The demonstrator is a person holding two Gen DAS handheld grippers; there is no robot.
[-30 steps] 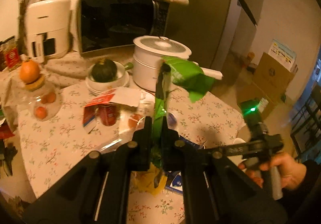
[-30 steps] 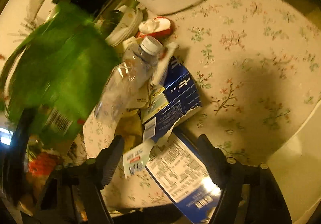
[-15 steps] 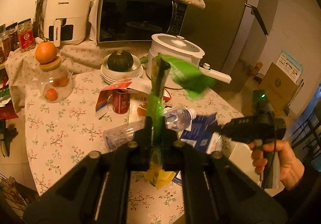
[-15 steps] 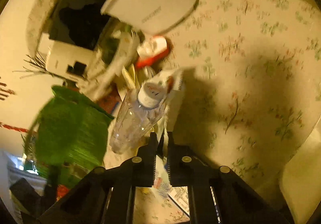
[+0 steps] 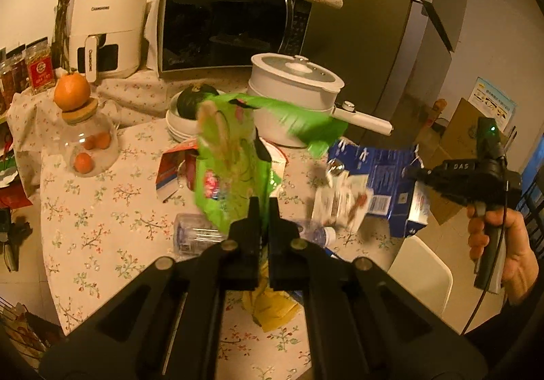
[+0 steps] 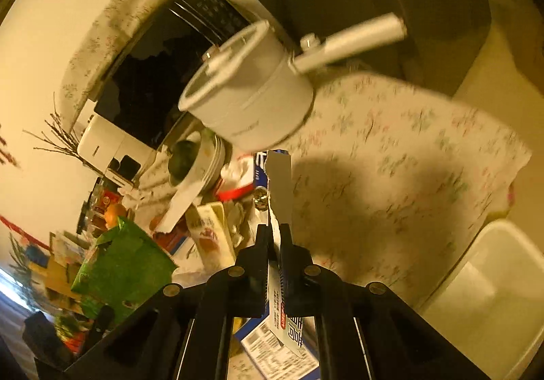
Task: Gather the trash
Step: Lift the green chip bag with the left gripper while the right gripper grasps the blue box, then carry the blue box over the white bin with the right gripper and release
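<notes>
My left gripper point(image 5: 262, 206) is shut on a green snack bag point(image 5: 231, 159) and holds it upright above the floral table point(image 5: 102, 210). My right gripper point(image 6: 276, 233) is shut on a blue and white flattened carton point(image 6: 280, 189) and holds it lifted over the table; the carton point(image 5: 384, 172) also shows at the right of the left wrist view, with the right gripper body point(image 5: 476, 176) behind it. A clear plastic bottle point(image 5: 204, 233) and a yellow wrapper point(image 5: 272, 307) lie on the table below the left gripper.
A white pot point(image 5: 294, 87) with a long handle, stacked bowls holding a dark squash point(image 5: 193, 101), a red can point(image 5: 183, 172), a glass jar topped by an orange point(image 5: 81, 138), a microwave point(image 5: 231, 26) and an air fryer point(image 5: 105, 29) stand behind. A white bin point(image 6: 482, 295) sits beside the table.
My right gripper has shut on the blue carton and lifted it off the table. The green bag has swung in my left gripper and now shows its printed face.
</notes>
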